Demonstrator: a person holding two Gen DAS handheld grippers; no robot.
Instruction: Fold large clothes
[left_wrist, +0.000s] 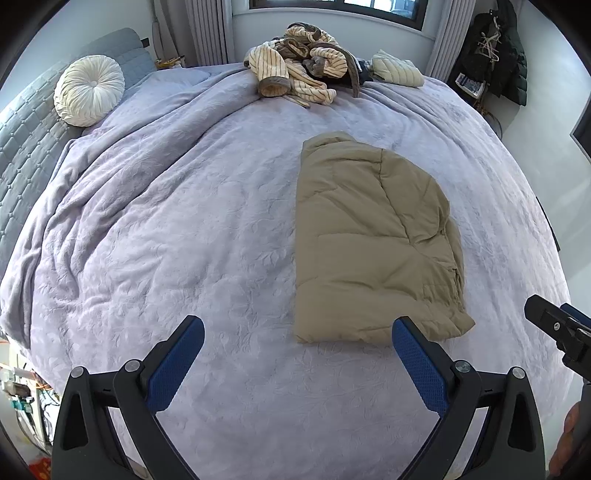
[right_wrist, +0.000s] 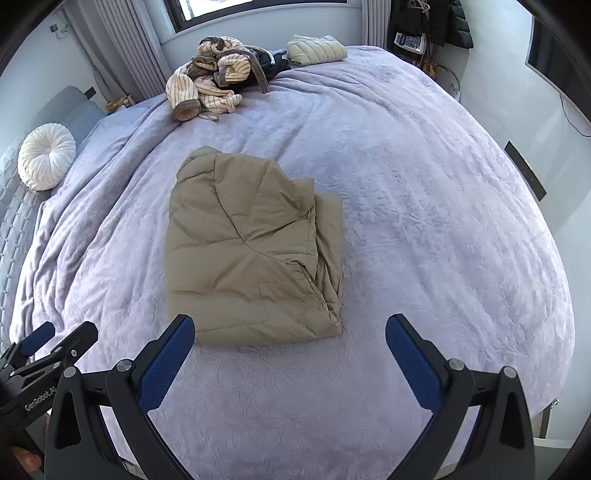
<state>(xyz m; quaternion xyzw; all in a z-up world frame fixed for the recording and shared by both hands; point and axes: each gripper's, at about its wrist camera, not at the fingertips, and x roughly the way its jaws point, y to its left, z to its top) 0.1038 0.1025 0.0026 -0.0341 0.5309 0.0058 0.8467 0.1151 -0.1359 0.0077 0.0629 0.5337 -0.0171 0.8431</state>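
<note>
A tan padded jacket (left_wrist: 373, 236) lies folded into a long rectangle on the lilac bedspread (left_wrist: 184, 221); it also shows in the right wrist view (right_wrist: 251, 251). My left gripper (left_wrist: 298, 328) is open and empty, held just above the bed in front of the jacket's near edge. My right gripper (right_wrist: 290, 326) is open and empty, also in front of the jacket's near edge. The right gripper also shows at the right edge of the left wrist view (left_wrist: 557, 325), and the left gripper at the left edge of the right wrist view (right_wrist: 55, 347).
A heap of striped cream and brown clothes (left_wrist: 299, 70) and a folded cream quilted jacket (left_wrist: 397, 68) lie at the far end of the bed. A round white cushion (left_wrist: 88, 90) rests by the grey headboard (left_wrist: 26, 147). Dark coats (left_wrist: 495, 51) hang at the far right.
</note>
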